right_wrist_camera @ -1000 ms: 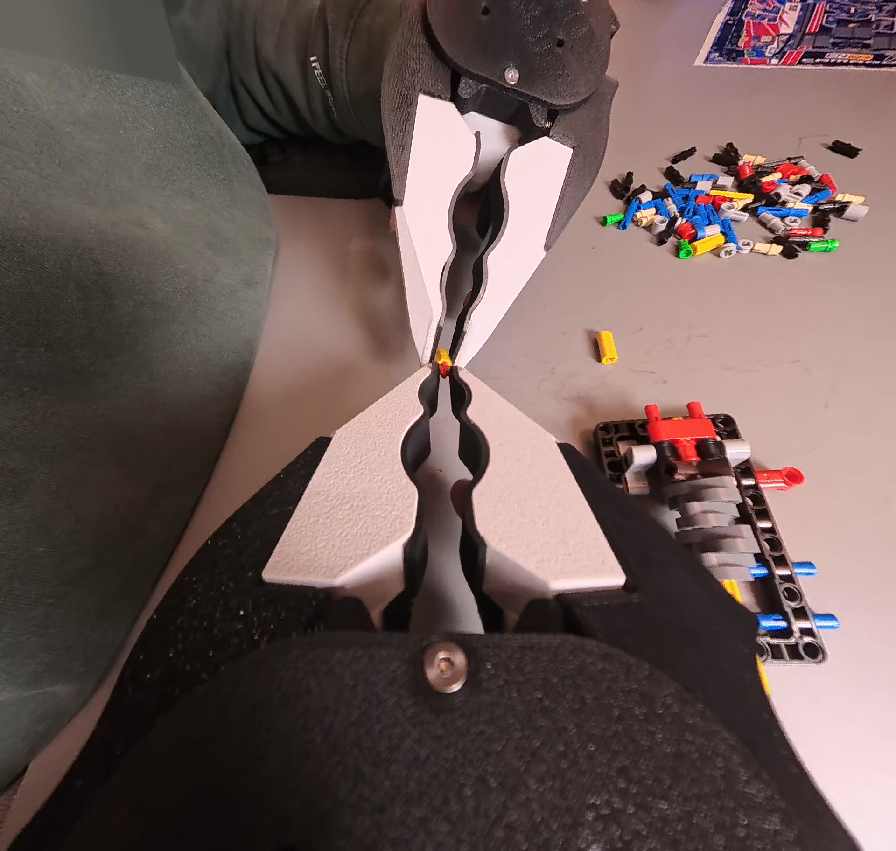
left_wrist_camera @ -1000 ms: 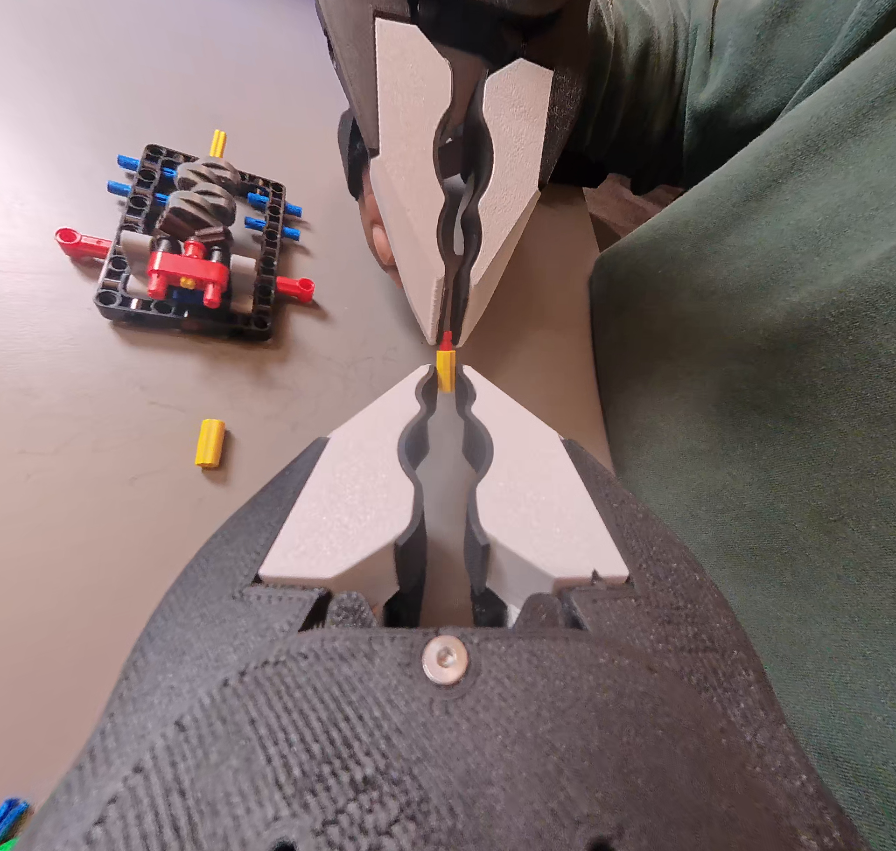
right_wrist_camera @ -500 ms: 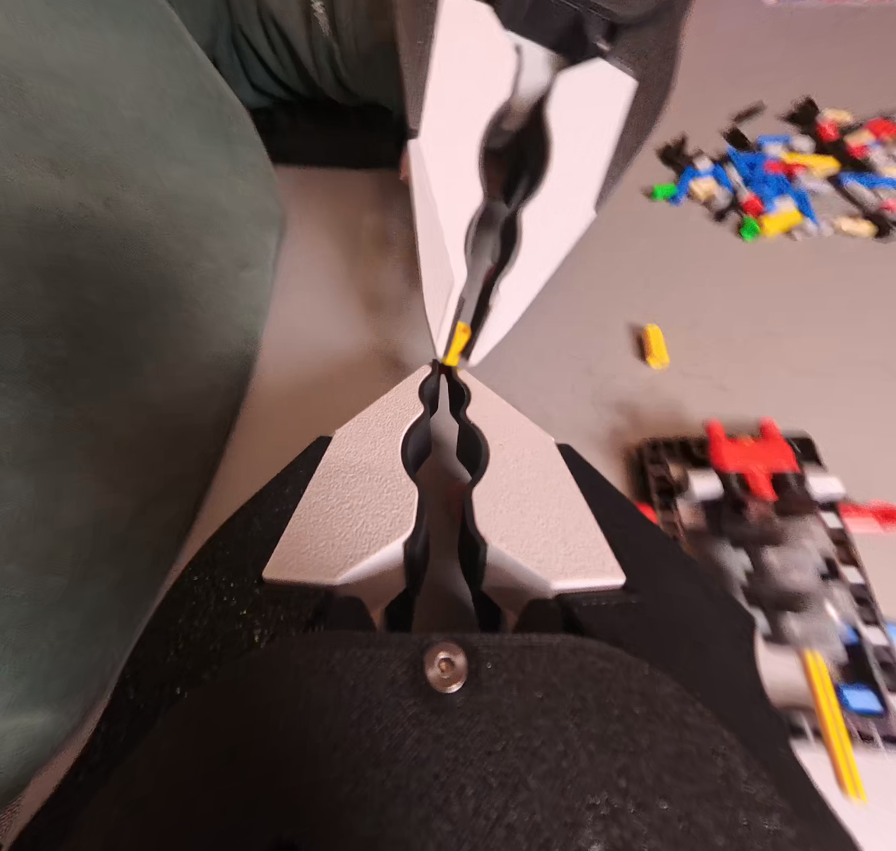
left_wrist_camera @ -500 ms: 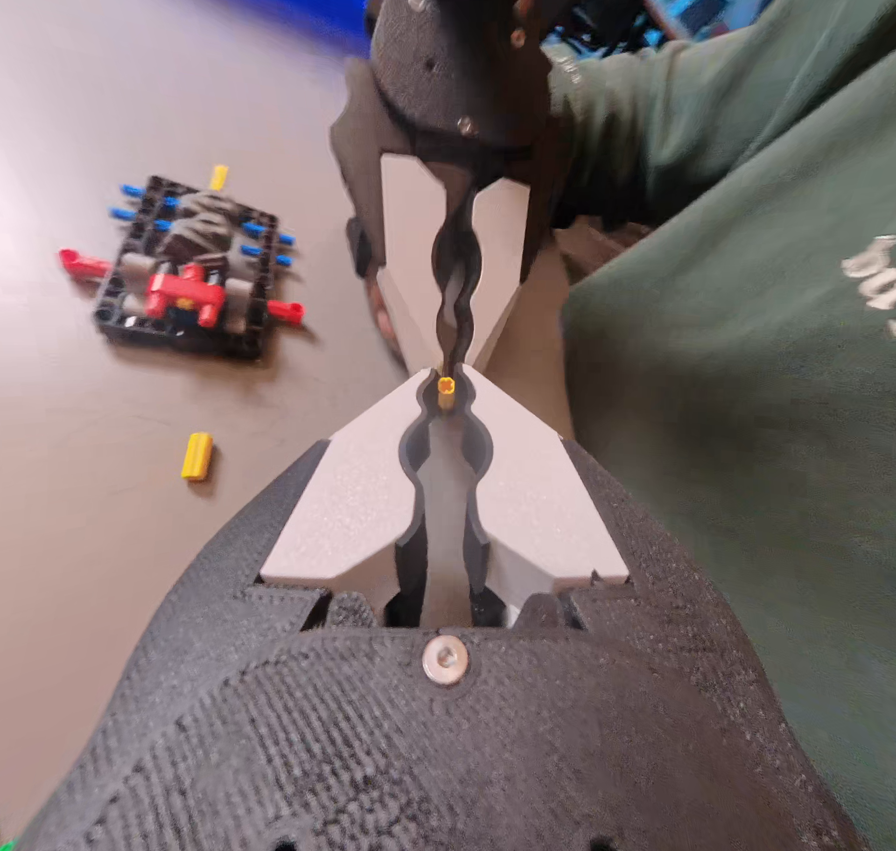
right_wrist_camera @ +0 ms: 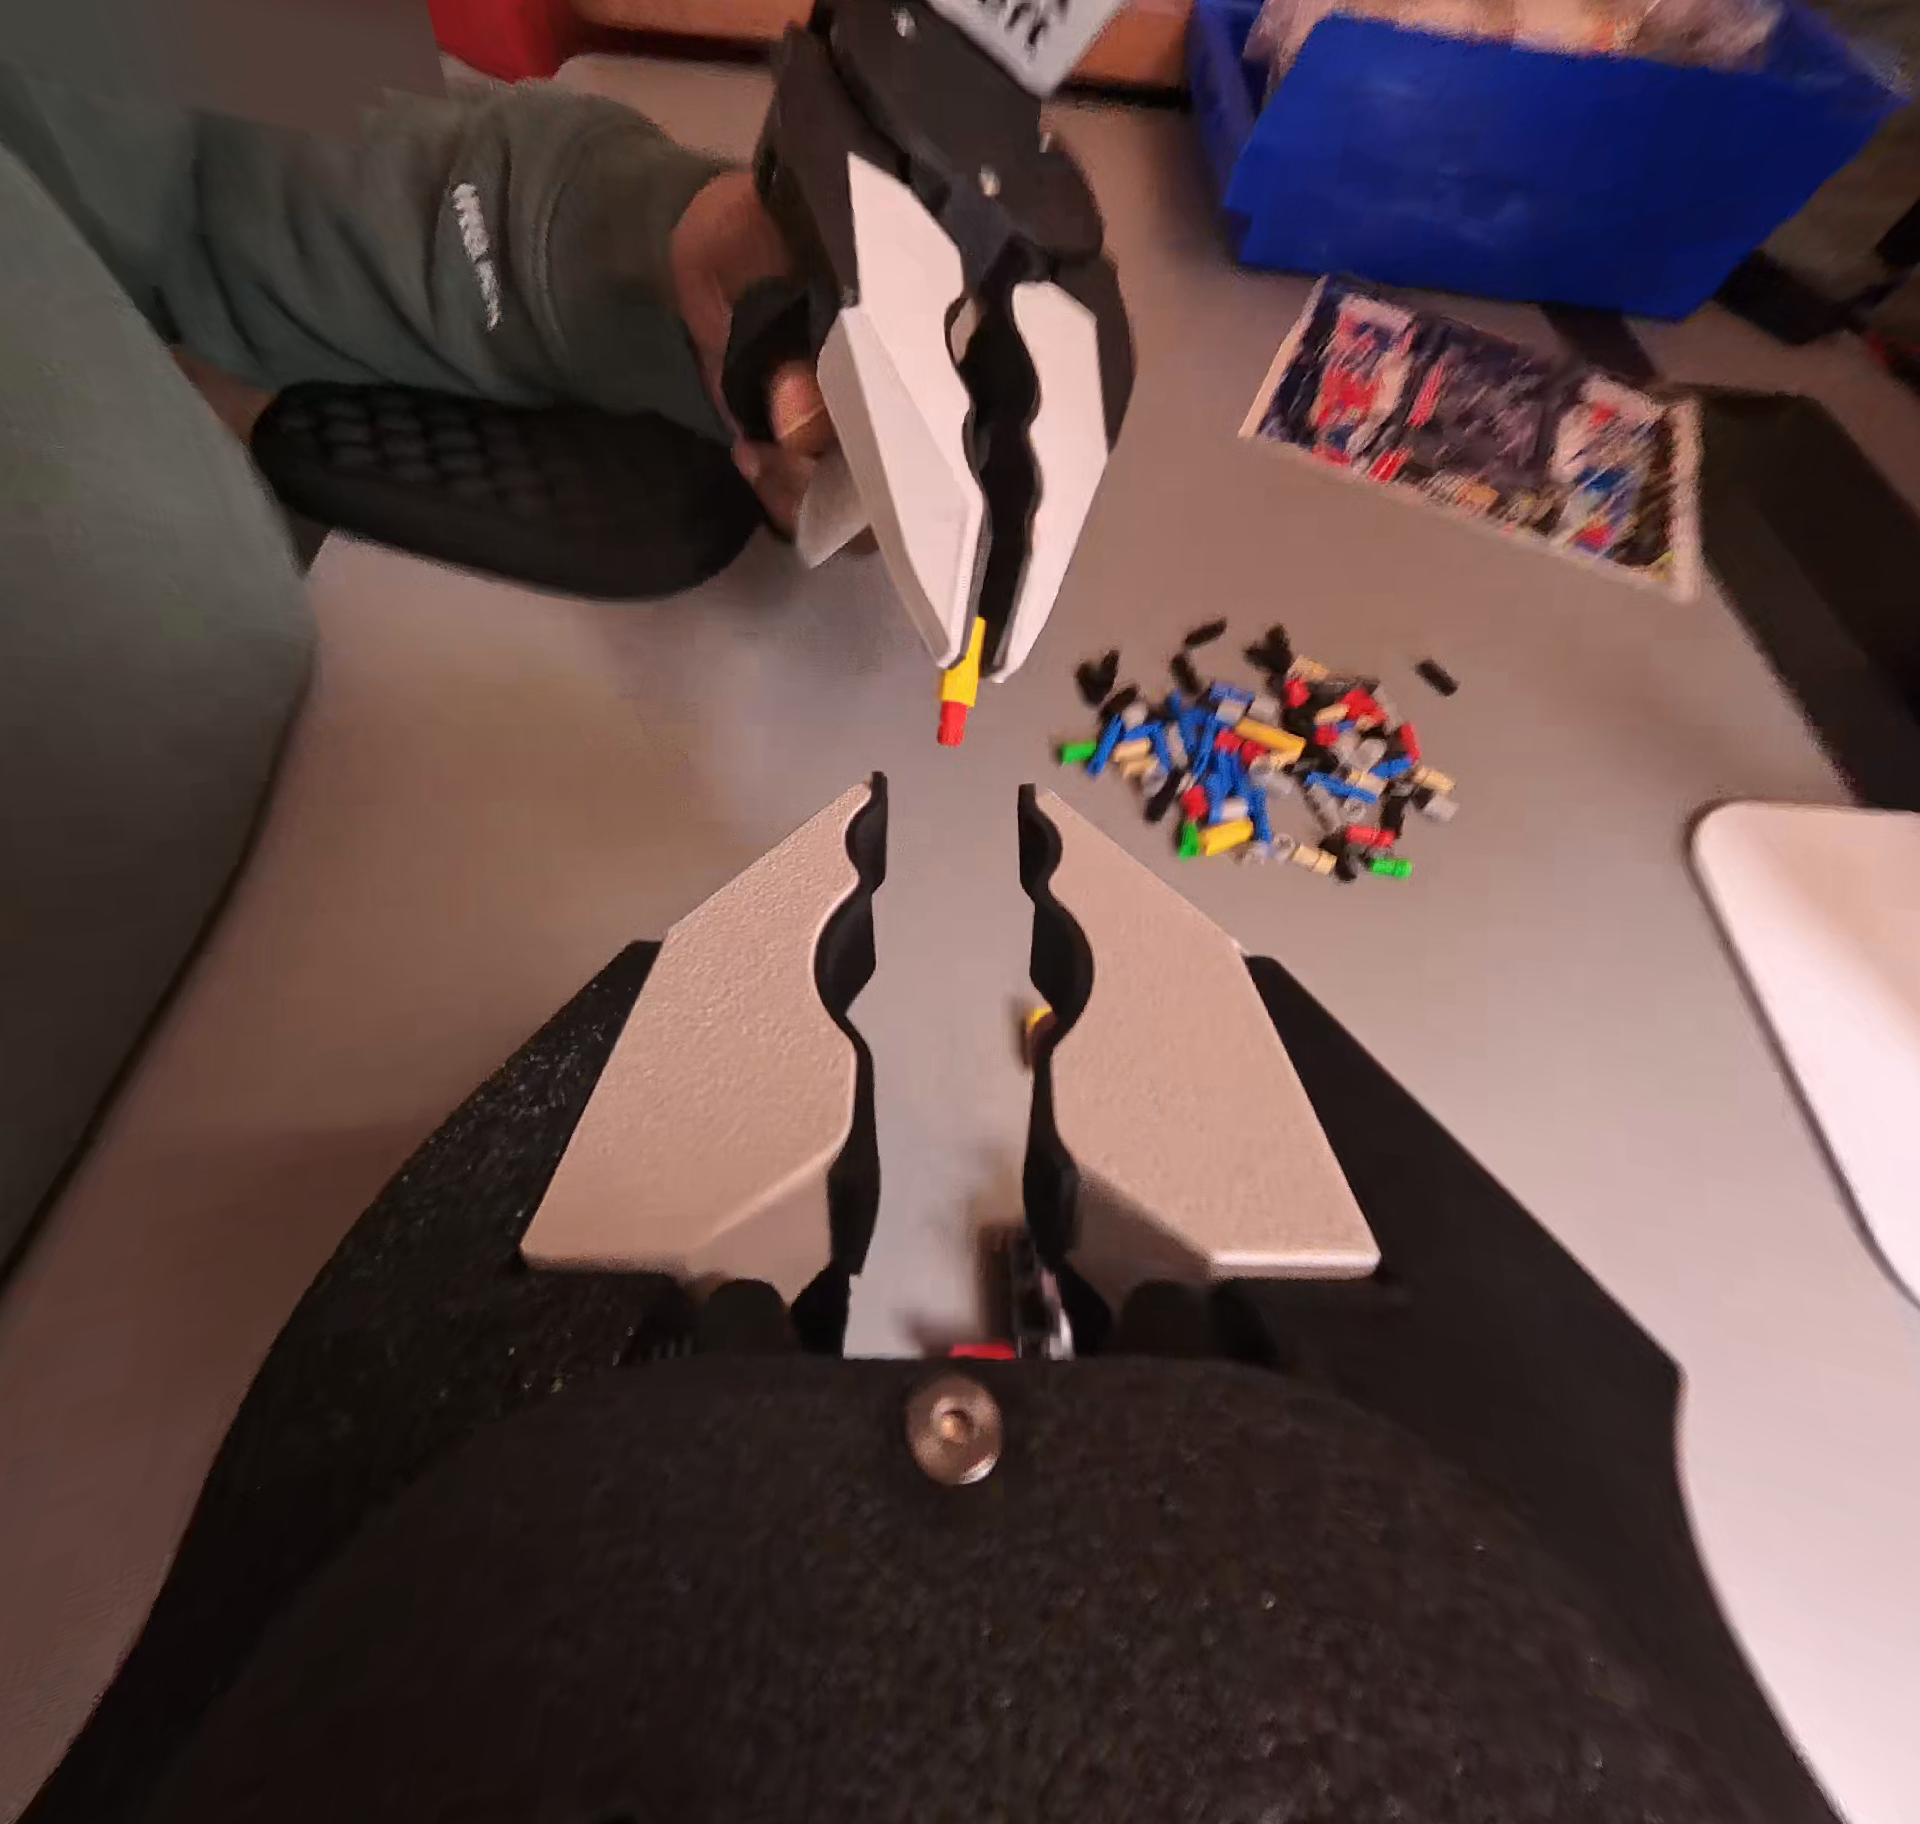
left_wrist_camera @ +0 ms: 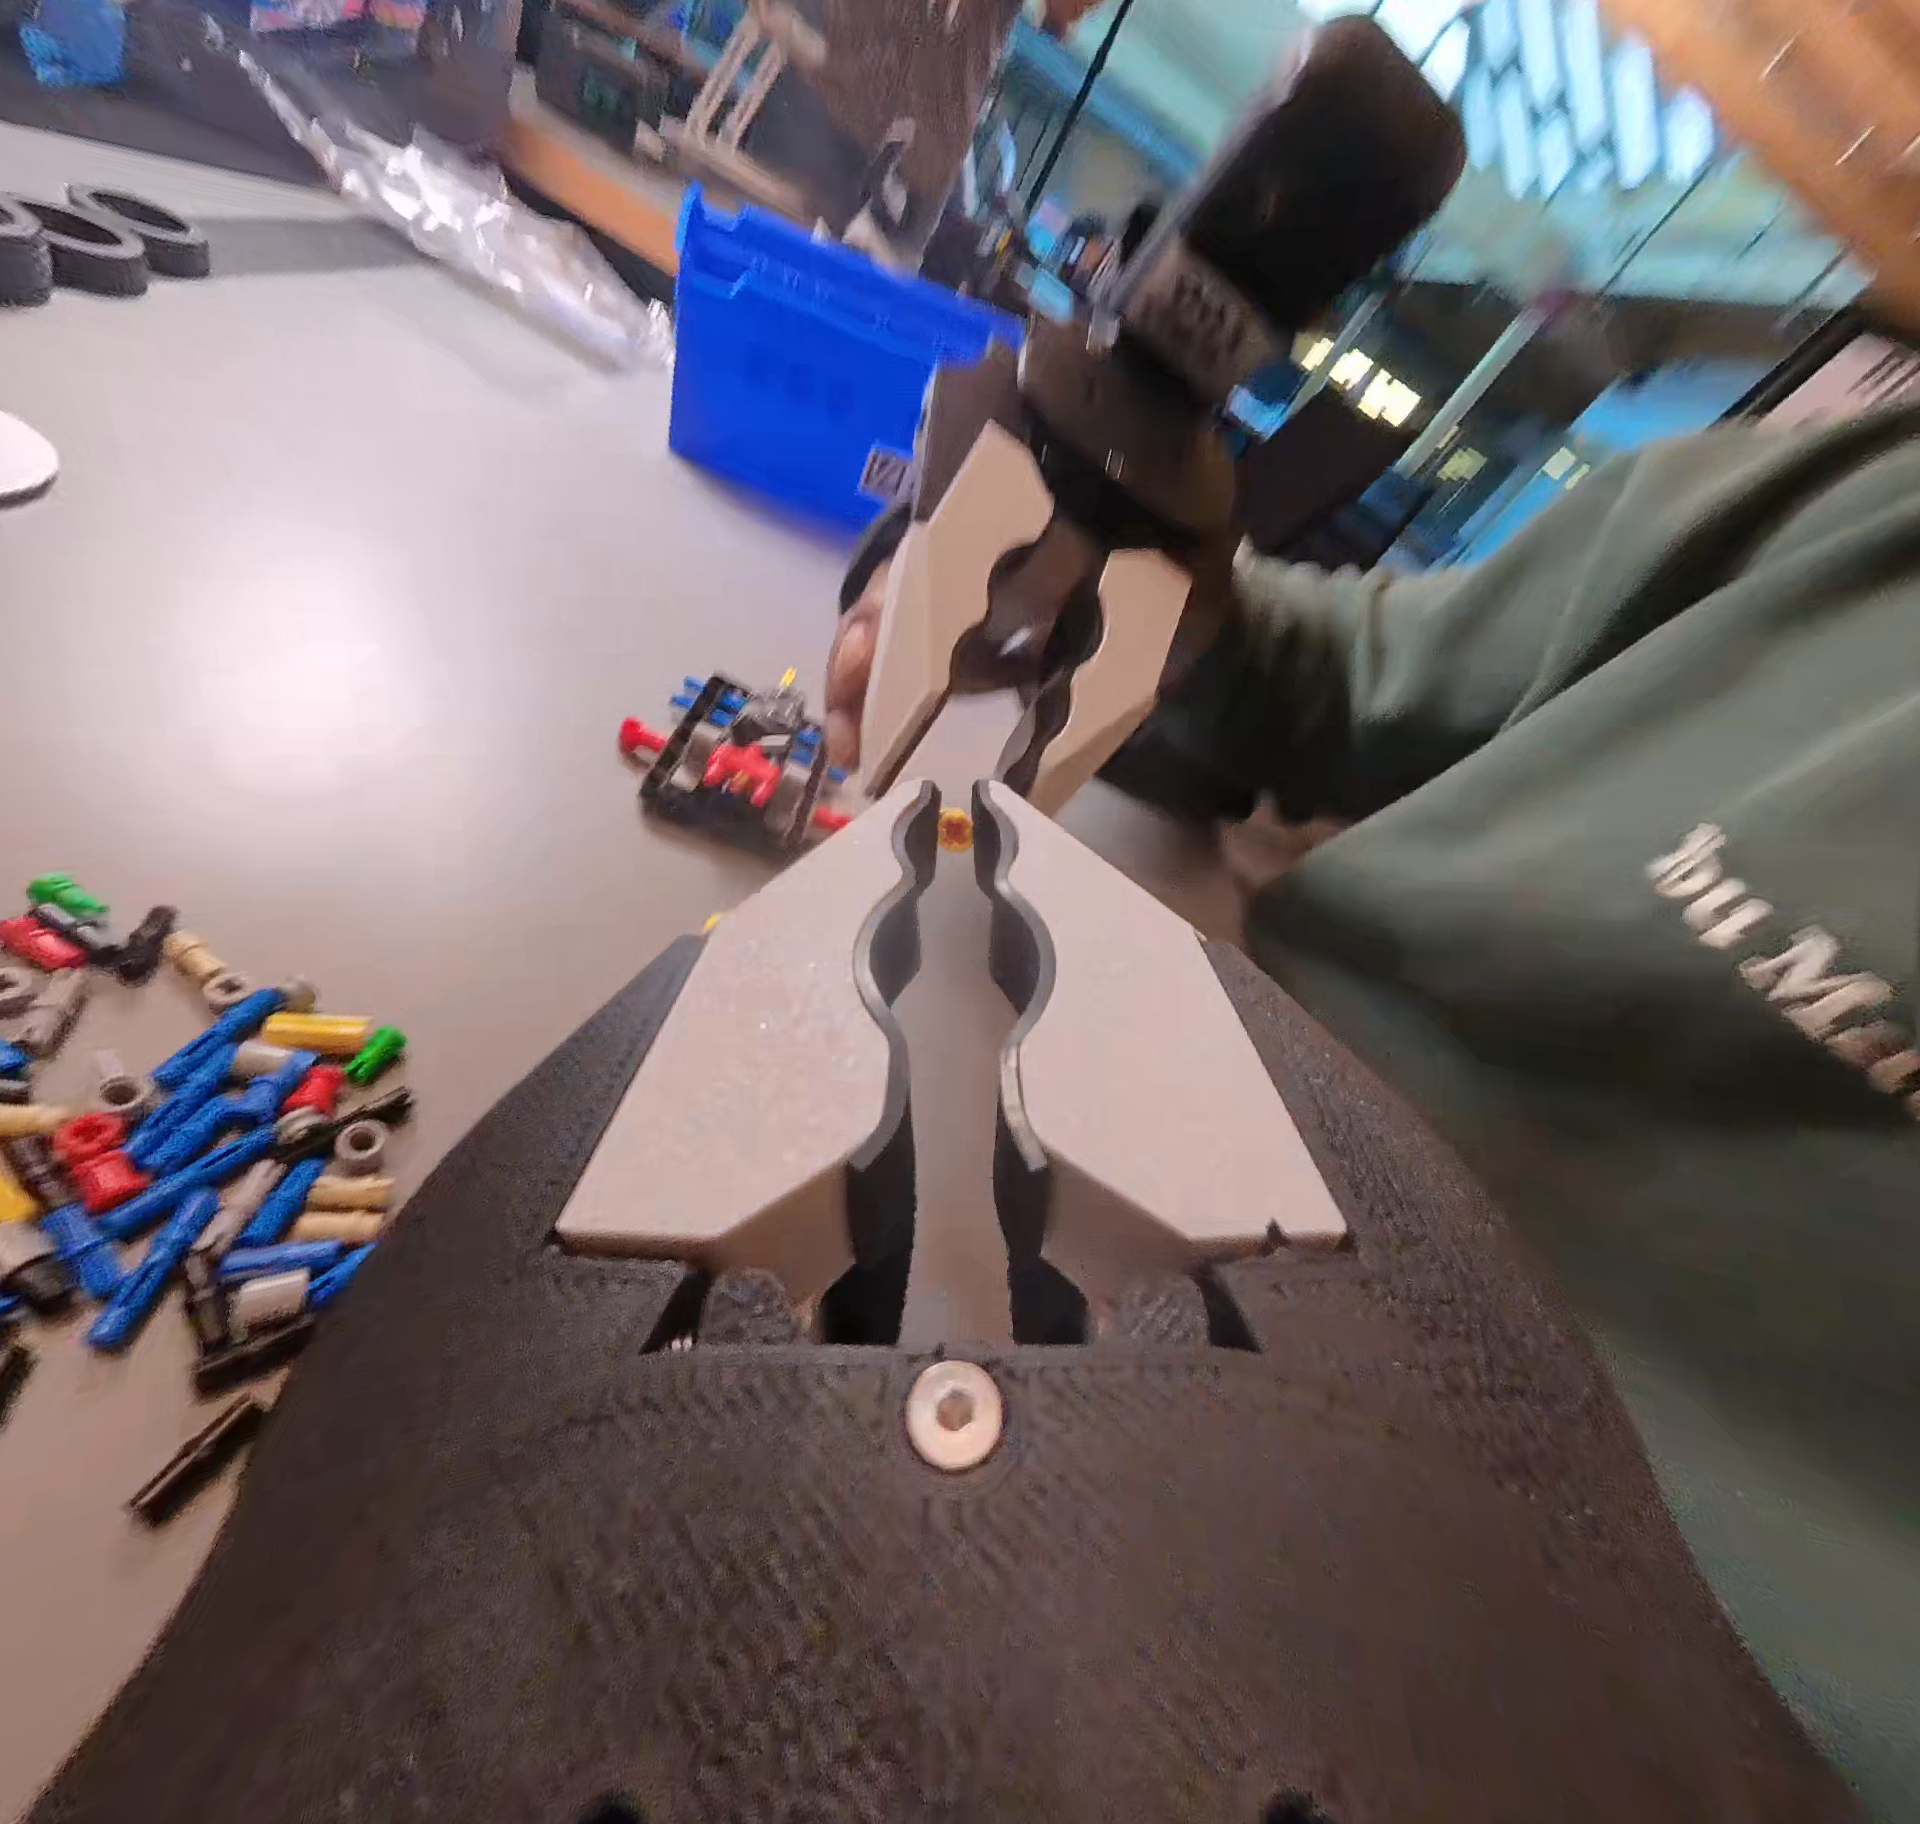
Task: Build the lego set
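My left gripper is shut on a small yellow connector with a red pin stuck in its end. The right wrist view shows that gripper farther off, holding the piece tip-down above the table. My right gripper is open and empty, a short way in front of the piece. It appears open in the left wrist view too, just beyond my left fingertips. The black frame assembly with grey gears and red parts lies on the table behind.
A pile of loose small parts lies on the grey table, also seen in the left wrist view. An instruction booklet and a blue bin sit behind. A white object is at right. The person's green sleeve is close. Both grippers' tips are close together, under 4 cm apart. Left tips and right tips are each some 30 cm from the white object.
My right gripper has opened, let go of the red pin and drawn back. The left gripper keeps the yellow connector, with the pin now in it. Both grippers have lifted and swung.
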`<state>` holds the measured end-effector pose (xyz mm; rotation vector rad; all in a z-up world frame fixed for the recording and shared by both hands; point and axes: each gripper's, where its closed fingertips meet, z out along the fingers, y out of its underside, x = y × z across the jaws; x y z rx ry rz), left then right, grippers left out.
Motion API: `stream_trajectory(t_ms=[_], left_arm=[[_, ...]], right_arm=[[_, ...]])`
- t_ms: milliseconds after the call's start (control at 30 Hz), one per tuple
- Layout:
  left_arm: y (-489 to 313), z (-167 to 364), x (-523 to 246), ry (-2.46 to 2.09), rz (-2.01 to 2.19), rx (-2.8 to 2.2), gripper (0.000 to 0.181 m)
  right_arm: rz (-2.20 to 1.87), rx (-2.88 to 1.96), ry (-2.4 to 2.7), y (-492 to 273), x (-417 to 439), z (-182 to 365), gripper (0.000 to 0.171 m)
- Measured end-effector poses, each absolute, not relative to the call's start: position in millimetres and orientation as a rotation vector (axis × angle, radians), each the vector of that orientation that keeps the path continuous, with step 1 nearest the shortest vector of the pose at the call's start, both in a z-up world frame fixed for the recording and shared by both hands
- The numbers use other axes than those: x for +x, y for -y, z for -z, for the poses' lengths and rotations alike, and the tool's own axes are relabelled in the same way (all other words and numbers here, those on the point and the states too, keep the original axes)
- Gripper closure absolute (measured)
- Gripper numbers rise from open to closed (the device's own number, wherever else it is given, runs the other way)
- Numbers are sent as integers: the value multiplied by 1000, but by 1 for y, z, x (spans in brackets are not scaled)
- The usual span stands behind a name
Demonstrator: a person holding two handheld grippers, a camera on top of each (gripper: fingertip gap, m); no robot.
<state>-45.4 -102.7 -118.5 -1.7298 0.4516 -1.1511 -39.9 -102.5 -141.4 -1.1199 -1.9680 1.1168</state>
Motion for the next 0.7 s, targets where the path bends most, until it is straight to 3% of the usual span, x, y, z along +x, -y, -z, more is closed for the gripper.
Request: stream_trajectory(t_ms=[67,167,700], left_arm=[[102,105,-50,-374,1245,-1660,177],[102,95,-53,-315,1318,-1594,177],[114,120,-28,-579,1106,-1731,176]], right_arm=[[-1107,-1080,1855,106,-53,131,150],[-1134,-1050,1758,109,-61,114,169],[-847,-930,2243,115,-37,130,170]])
